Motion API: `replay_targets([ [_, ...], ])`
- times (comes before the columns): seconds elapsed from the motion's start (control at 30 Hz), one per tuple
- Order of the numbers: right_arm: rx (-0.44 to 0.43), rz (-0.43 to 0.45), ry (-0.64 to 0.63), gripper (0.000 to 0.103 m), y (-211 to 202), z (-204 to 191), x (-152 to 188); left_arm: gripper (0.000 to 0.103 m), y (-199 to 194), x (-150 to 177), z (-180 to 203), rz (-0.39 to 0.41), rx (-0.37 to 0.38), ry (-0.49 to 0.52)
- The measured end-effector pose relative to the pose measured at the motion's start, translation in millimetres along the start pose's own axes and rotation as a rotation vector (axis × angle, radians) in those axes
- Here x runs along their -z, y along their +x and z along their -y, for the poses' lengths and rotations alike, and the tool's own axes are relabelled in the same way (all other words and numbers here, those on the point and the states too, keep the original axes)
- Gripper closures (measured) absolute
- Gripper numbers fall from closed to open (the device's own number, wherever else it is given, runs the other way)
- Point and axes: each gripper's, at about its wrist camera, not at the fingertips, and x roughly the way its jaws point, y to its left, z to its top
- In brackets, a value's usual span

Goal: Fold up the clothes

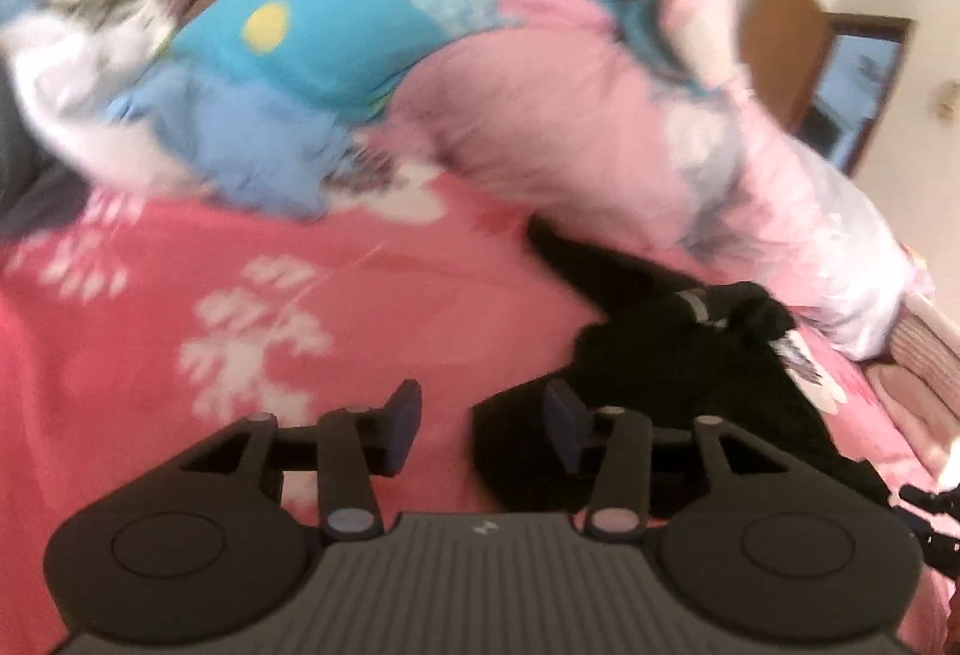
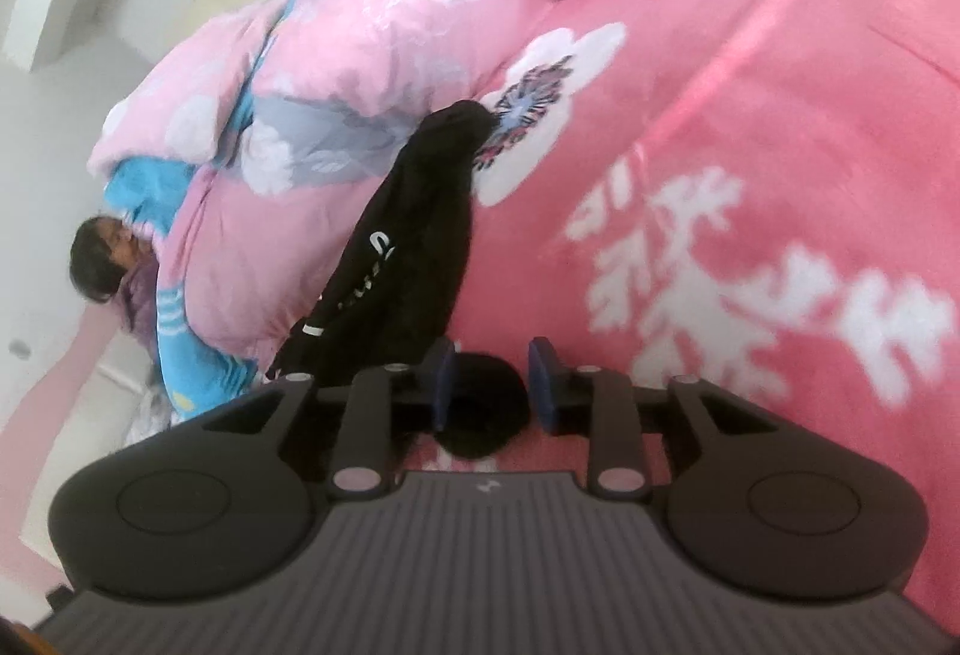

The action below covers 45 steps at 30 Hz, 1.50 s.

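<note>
1. the left gripper (image 1: pixel 480 430) hangs low over the pink floral bedspread (image 1: pixel 240 295), jaws spread and holding nothing.
2. the black garment (image 1: pixel 678 385) lies crumpled on the bed, just ahead and to the right of it.
3. the right gripper (image 2: pixel 489 385) is tilted sideways, jaws spread with a black fold between them, not pinched.
4. a pink quilt (image 2: pixel 336 72) is heaped beside the garment.

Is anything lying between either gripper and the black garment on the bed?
Nothing visible does. The left gripper is open over the pink bedspread, beside the black garment's edge. The right gripper is open with a black fold of it between its pads. The bunched quilt lies beyond.
</note>
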Motion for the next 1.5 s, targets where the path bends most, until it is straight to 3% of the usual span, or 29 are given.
replay_targets([
  [0.13, -0.022, -0.029, 0.074, 0.075, -5.8, -5.6, 6.9, 0.048, -2.7, -1.8, 27.1, 0.005, 0.121, 0.109],
  [0.27, -0.071, -0.096, 0.186, 0.074, -2.9, -10.7, 9.6, 0.038, 19.0, -6.4, 64.7, -0.119, 0.266, 0.167],
  [0.37, -0.109, -0.146, 0.27, 0.071, -0.7, -14.5, 11.6, 0.038, 41.9, -5.0, 102.3, -0.214, 0.373, 0.265],
  [0.5, -0.147, -0.212, 0.371, 0.071, 3.6, -20.3, 14.4, 0.038, 68.3, 17.0, 156.8, -0.257, 0.368, 0.486],
  [0.6, -0.11, -0.253, 0.384, 0.07, 15.4, -28.6, 17.6, 0.039, 83.9, 37.5, 178.2, -0.274, 0.362, 0.579],
  [0.8, 0.006, -0.293, 0.394, 0.068, 50.4, -30.6, 17.0, 0.041, 95.6, 46.3, 169.7, -0.274, 0.36, 0.538],
  [0.97, -0.01, -0.254, 0.418, 0.068, 71.6, -29.2, 16.3, 0.041, 95.9, 45.7, 163.0, -0.264, 0.366, 0.525],
  [1.03, -0.022, -0.244, 0.407, 0.07, 75.8, -29.2, 17.7, 0.041, 95.2, 47.1, 165.2, -0.249, 0.34, 0.523],
  [1.07, -0.019, -0.241, 0.394, 0.076, 75.8, -30.0, 19.3, 0.041, 94.2, 47.5, 165.5, -0.238, 0.316, 0.51],
  [1.1, -0.021, -0.24, 0.381, 0.089, 76.2, -30.3, 20.7, 0.041, 93.9, 47.3, 165.5, -0.237, 0.316, 0.51],
  [1.17, -0.054, -0.246, 0.363, 0.098, 75.2, -31.6, 25.4, 0.041, 92.9, 46.4, 164.8, -0.235, 0.318, 0.505],
  [1.33, -0.106, -0.252, 0.271, 0.1, 53.2, -45.0, 36.9, 0.041, 81.1, 32.6, 152.6, -0.243, 0.345, 0.399],
  [1.5, -0.107, -0.276, 0.228, 0.102, 15.9, -43.0, 53.7, 0.038, 62.6, 15.5, 139.1, -0.232, 0.454, 0.291],
])
